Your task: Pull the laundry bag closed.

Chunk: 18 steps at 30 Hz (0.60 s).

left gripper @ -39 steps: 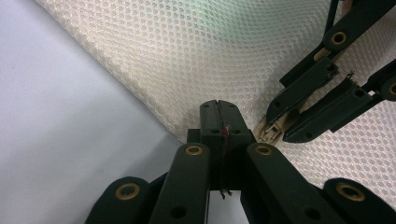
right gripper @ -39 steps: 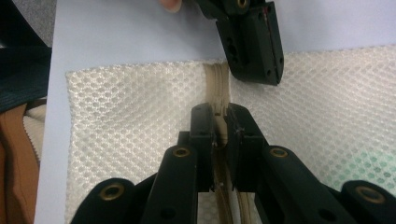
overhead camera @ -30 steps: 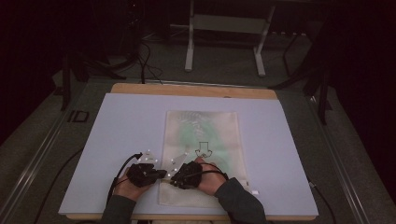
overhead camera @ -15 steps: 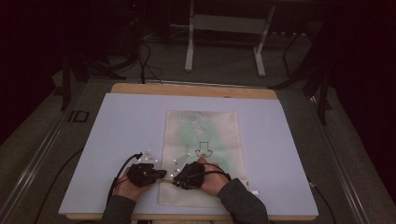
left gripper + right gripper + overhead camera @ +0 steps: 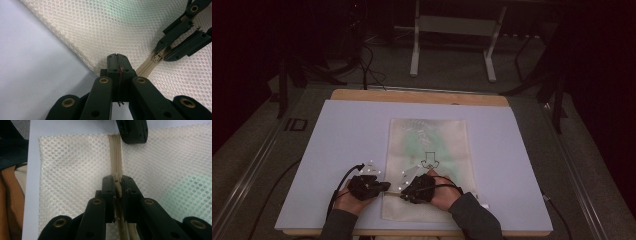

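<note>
A cream mesh bag with a green item inside lies flat on the white table cover. A tan zipper runs across its near end. My left gripper sits at the bag's left edge with its jaws shut on the corner of the fabric where the zipper ends. My right gripper is just to its right, pointing at it. In the right gripper view its jaws are shut on the zipper pull. From the left gripper view, the zipper slider sits between the right gripper's jaws.
The white cover rests on a wooden tabletop. A metal stand and cables lie on the dark floor behind. The person's dark sleeves come in from the bottom edge.
My right gripper has drawn slightly to the right, away from the left one. The left gripper has stayed put.
</note>
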Tool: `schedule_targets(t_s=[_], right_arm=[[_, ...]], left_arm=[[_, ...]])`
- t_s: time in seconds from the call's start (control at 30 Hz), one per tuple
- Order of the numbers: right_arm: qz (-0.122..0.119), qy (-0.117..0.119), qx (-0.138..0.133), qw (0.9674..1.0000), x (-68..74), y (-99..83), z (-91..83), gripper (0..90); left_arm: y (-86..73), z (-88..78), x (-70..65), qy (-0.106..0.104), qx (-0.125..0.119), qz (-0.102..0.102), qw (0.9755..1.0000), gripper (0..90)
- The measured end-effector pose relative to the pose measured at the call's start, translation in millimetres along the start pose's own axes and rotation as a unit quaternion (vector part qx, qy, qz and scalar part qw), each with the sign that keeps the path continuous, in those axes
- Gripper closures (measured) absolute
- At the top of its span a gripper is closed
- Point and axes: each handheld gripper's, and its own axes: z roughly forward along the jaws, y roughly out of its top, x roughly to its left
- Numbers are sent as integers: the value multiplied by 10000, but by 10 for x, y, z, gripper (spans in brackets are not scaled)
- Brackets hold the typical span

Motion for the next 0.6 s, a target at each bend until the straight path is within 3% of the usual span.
schedule_targets(t_s=[0.6], right_arm=[[34,-31,10,10000,7,-75,-52,824]], left_arm=[[-3,-1,0,-2,-8,-9,10000,896]])
